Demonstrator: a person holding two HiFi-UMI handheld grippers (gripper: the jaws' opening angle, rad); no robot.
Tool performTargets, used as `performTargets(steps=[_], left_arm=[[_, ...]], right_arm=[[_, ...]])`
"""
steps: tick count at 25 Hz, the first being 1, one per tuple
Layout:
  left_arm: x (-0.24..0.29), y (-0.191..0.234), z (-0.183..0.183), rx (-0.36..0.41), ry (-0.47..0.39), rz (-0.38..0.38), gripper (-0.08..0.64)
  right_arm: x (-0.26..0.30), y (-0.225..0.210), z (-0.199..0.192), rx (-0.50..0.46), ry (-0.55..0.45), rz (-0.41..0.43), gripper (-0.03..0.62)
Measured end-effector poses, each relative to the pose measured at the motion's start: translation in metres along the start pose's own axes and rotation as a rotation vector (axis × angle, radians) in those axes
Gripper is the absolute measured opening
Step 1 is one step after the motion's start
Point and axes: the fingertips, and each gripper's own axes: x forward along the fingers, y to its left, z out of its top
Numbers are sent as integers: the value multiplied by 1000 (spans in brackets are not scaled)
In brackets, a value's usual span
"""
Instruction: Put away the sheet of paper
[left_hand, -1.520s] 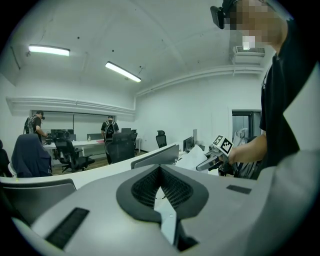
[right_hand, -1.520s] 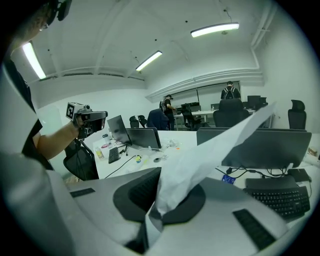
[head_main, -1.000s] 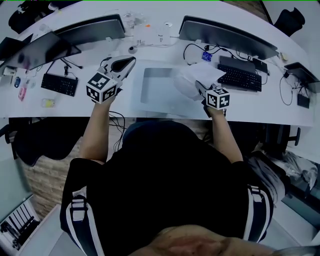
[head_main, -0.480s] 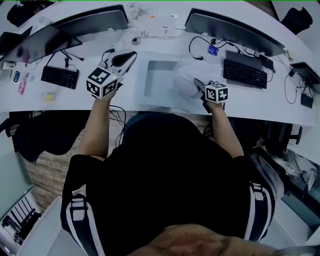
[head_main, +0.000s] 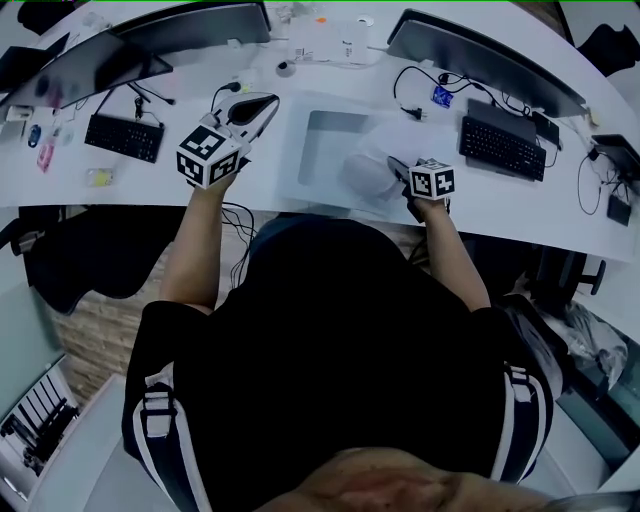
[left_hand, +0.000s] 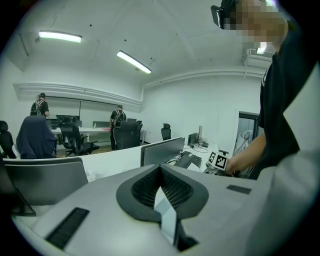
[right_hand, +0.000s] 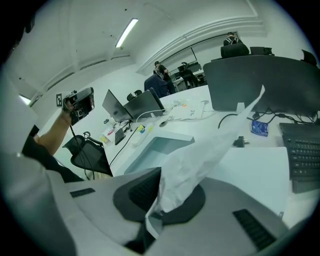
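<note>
The right gripper (head_main: 396, 165) has its jaws shut tight on the crumpled sheet of paper (right_hand: 200, 160). It holds the paper low over the right side of the grey tray (head_main: 318, 150) on the surface (head_main: 560, 215). The left gripper (head_main: 262, 106) has its jaws closed on nothing. I think letting go is what is left.

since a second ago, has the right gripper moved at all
Yes. The right gripper, shut on the sheet of paper, has sunk toward the desk and edged left, away from the black keyboard toward the grey tray.
</note>
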Motion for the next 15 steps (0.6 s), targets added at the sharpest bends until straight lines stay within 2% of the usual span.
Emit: performTargets(steps=[5,15], left_arm=[[-3,8,-9,-20,8,8,18],[2,19,-23,-45,28,9,18]], right_arm=[[14,-11,-7,-15,55,-32,15],[37,-25,-23,27,123,-9,15]])
